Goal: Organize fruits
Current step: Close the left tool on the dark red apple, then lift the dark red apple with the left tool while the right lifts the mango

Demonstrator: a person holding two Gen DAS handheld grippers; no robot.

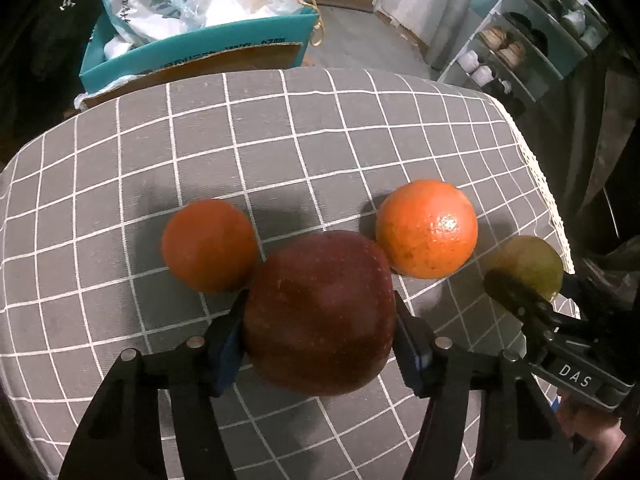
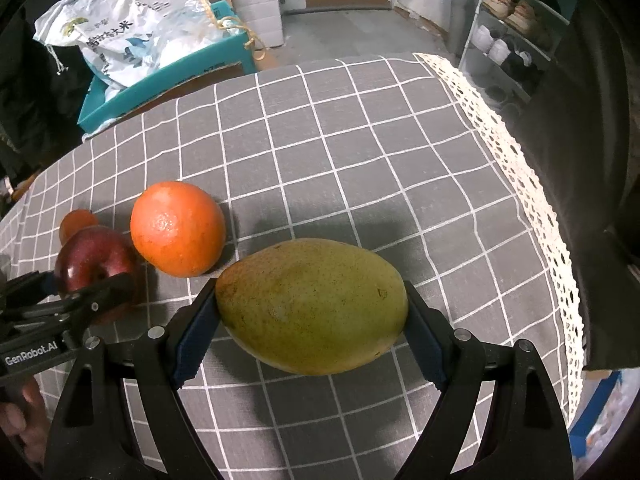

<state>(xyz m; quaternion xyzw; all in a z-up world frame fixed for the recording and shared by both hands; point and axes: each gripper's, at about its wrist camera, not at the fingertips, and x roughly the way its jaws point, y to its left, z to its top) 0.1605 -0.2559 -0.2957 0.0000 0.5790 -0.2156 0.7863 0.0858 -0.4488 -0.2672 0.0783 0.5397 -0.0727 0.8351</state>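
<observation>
My left gripper (image 1: 320, 320) is shut on a dark red apple (image 1: 318, 312), low over the grey checked tablecloth (image 1: 280, 140). Two oranges sit just beyond it: one to the left (image 1: 209, 245), one to the right (image 1: 426, 229). My right gripper (image 2: 312, 312) is shut on a green mango (image 2: 312, 306), held crosswise between its blue pads. In the right wrist view the apple (image 2: 94, 264) and the left gripper (image 2: 80, 300) are at the left, with the near orange (image 2: 178, 229) and the far orange (image 2: 78, 222). The mango also shows in the left wrist view (image 1: 528, 264).
A teal cardboard box (image 1: 192, 52) with plastic bags stands behind the table's far edge. A shoe rack (image 2: 516, 20) stands at the far right. The cloth's lace edge (image 2: 532, 200) marks the table's right side.
</observation>
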